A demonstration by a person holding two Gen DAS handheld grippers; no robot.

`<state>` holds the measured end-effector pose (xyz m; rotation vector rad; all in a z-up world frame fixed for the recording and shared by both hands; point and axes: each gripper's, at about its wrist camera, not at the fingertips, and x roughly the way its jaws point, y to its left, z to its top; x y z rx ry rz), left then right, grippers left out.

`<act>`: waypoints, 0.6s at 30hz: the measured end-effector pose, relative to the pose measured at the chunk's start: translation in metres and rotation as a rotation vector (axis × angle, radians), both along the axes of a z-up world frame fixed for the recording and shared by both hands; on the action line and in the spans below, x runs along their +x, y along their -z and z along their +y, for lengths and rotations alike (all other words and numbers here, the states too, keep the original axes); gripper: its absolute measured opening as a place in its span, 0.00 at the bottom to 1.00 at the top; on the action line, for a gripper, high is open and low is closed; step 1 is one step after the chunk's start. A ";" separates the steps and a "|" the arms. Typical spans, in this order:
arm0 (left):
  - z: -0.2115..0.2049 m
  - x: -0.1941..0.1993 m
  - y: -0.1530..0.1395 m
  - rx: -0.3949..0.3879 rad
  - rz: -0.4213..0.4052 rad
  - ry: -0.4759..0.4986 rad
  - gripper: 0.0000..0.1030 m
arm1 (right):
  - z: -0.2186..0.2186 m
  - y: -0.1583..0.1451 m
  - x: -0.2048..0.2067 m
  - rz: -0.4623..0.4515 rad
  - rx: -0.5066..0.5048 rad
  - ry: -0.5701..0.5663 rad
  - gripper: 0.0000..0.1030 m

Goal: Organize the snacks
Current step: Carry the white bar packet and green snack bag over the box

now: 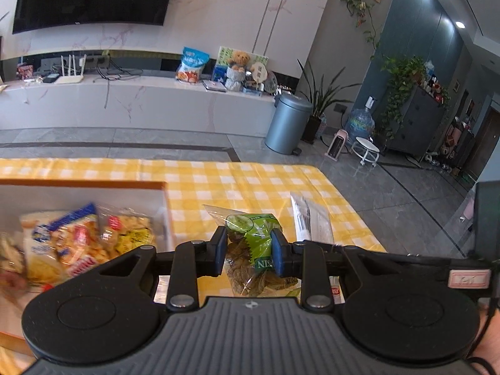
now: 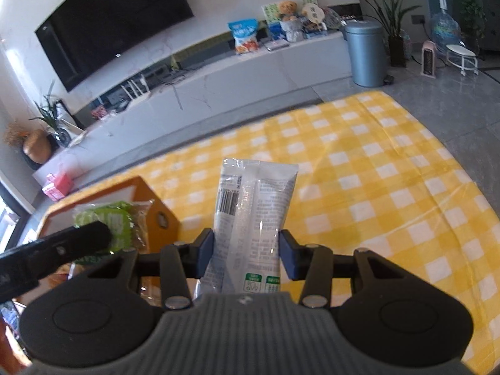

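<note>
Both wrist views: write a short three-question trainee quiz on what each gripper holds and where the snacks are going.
1. True or false: the left gripper is shut on a green snack packet.
2. Multiple choice: what does the right gripper hold? A) a red can B) a white snack packet C) nothing
3. Fill in: other snacks already lie in the orange-rimmed ____ on the yellow checked tablecloth.

Key
1. True: its fingers press the packet's sides.
2. B: the packet stands between the fingers, barcode side facing up.
3. Box.
</note>
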<state>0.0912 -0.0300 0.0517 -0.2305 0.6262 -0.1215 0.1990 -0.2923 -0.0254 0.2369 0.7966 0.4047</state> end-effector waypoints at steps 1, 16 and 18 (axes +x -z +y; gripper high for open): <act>0.005 -0.003 -0.004 0.007 -0.009 -0.005 0.32 | 0.006 -0.007 -0.004 -0.013 0.004 -0.013 0.43; 0.101 -0.033 -0.030 0.011 -0.065 -0.147 0.32 | 0.130 -0.068 -0.043 -0.101 0.025 -0.273 0.43; 0.113 -0.032 -0.025 0.002 -0.049 -0.163 0.32 | 0.147 -0.068 -0.045 -0.098 0.014 -0.301 0.43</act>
